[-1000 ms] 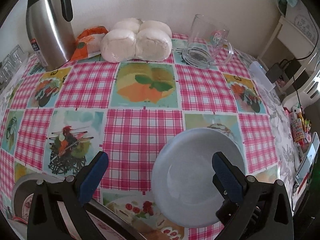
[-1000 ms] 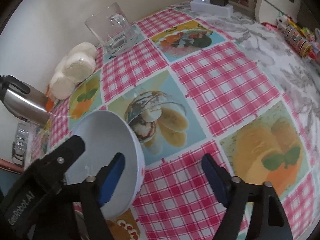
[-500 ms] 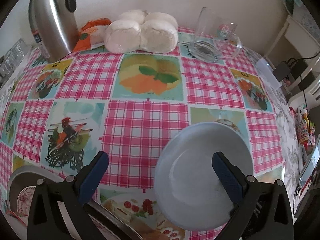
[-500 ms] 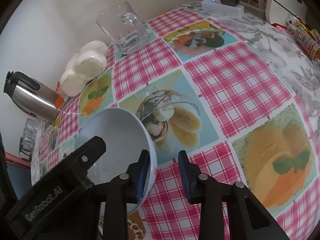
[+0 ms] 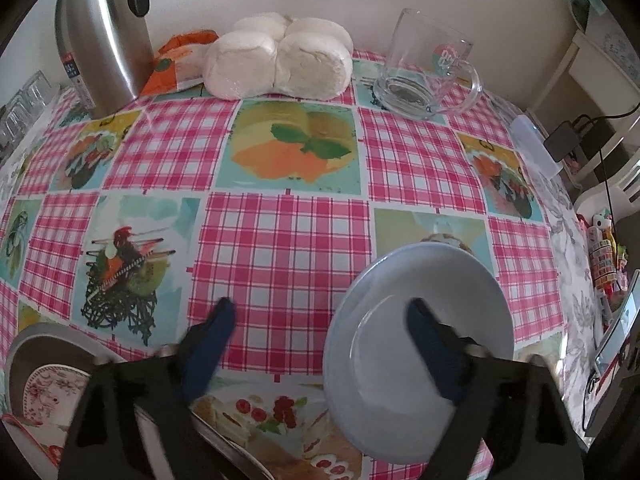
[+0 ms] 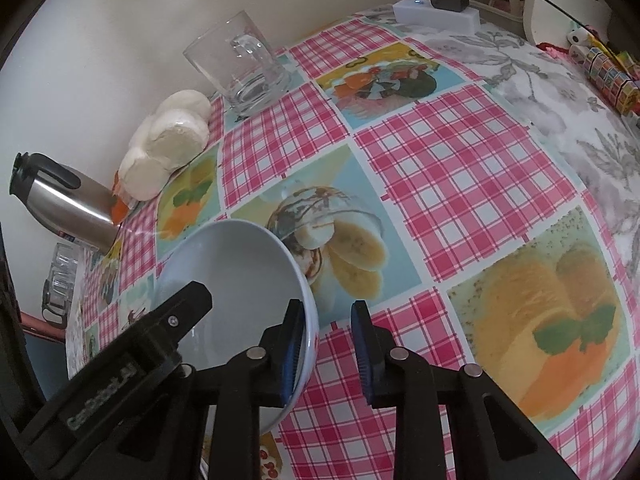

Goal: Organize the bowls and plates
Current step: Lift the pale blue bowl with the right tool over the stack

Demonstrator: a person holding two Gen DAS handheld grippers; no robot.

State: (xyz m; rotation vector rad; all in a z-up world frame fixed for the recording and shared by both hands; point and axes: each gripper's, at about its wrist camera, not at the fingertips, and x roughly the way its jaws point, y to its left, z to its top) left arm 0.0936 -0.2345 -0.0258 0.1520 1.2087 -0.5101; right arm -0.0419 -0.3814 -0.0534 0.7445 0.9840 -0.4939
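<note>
Straddling the near rim of the pale blue bowl, the right claw stood with its jaws narrowed but not closed: the left blue pad lay against the inside of the bowl wall, while the right pad stayed apart from the outside, checked cloth showing in the gap. Nothing was gripped yet. The bowl sat on the desk toward its near edge, to the left of that claw's centre line, so the rim ran across the pinch rather than along it. By my judgement, the coming squeeze depended on that wall staying between the pads.

From the other wrist, the left claw hung open and empty, its right finger over the bowl's hollow and its left finger over bare cloth. The right claw was the nearer to a hold.

The bowl looked plain, smooth, shallow, empty and upright. A patterned plate lay at the near left corner, partly hidden.
</note>
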